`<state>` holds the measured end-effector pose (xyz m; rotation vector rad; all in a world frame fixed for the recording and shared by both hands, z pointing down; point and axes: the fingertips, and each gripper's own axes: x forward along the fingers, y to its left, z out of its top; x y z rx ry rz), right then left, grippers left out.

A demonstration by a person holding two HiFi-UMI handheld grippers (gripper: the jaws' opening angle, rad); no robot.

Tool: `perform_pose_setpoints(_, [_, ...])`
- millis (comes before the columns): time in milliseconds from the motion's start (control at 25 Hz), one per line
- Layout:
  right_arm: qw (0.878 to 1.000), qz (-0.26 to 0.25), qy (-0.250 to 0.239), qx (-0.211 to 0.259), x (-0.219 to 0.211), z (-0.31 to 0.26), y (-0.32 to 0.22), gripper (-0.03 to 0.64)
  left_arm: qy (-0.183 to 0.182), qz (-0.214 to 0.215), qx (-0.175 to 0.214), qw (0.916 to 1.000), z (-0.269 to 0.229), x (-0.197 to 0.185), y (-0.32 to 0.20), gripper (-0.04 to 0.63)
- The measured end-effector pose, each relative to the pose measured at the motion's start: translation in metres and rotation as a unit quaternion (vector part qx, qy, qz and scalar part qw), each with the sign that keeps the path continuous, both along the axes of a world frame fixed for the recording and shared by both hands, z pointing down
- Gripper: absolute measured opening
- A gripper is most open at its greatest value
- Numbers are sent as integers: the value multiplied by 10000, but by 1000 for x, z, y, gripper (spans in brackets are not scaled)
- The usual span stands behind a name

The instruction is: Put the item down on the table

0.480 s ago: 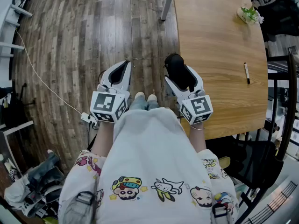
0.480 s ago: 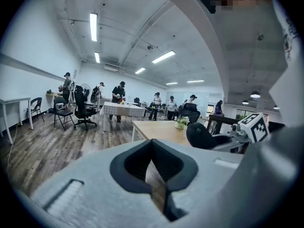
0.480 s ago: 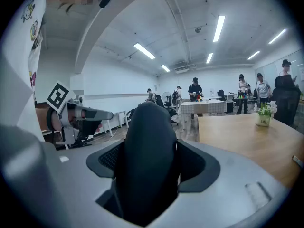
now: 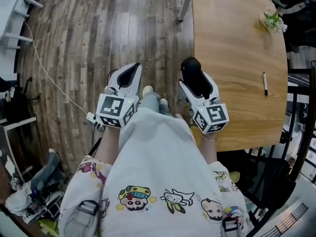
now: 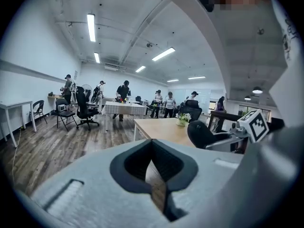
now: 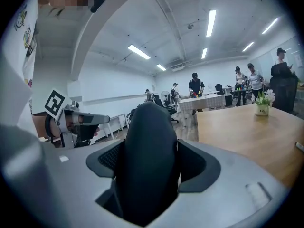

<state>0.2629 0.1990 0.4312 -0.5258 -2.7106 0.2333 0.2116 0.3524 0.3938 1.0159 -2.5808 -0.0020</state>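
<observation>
My right gripper point(image 4: 195, 79) is shut on a black, rounded item point(image 4: 191, 71), held over the floor just left of the wooden table point(image 4: 232, 58). In the right gripper view the black item point(image 6: 147, 146) fills the gap between the dark pads, and the table point(image 6: 247, 132) lies to its right. My left gripper point(image 4: 128, 76) hovers over the floor beside it, shut and empty. In the left gripper view the left gripper point(image 5: 156, 175) has its pads meeting at the tips, with the table point(image 5: 161, 129) ahead.
A black pen point(image 4: 265, 84) lies near the table's right edge and a small potted plant point(image 4: 273, 20) at its far corner. A white cable and power strip point(image 4: 94, 118) run across the floor on the left. Dark chair frames point(image 4: 296, 132) stand to the right. People stand far off point(image 5: 123, 91).
The head view has shifted slightly, so both grippers and the table sit a little further right. Both grippers hold the same stance and the black item stays gripped.
</observation>
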Motion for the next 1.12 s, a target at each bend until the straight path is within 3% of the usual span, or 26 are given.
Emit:
perform_pose_setpoints(280, [9999, 109, 10, -73, -42, 1, -6, 351, -46, 63, 27, 10000, 2, -46, -5, 0])
perform_pose_setpoints(800, [9982, 596, 29, -25, -199, -10, -27, 351, -117, 548, 136, 9983, -4, -211, -26, 0])
perform_pose_setpoints(1120, [9932, 1143, 210, 10, -236, 0, -43, 351, -29, 925, 156, 9956, 2, -262, -35, 0])
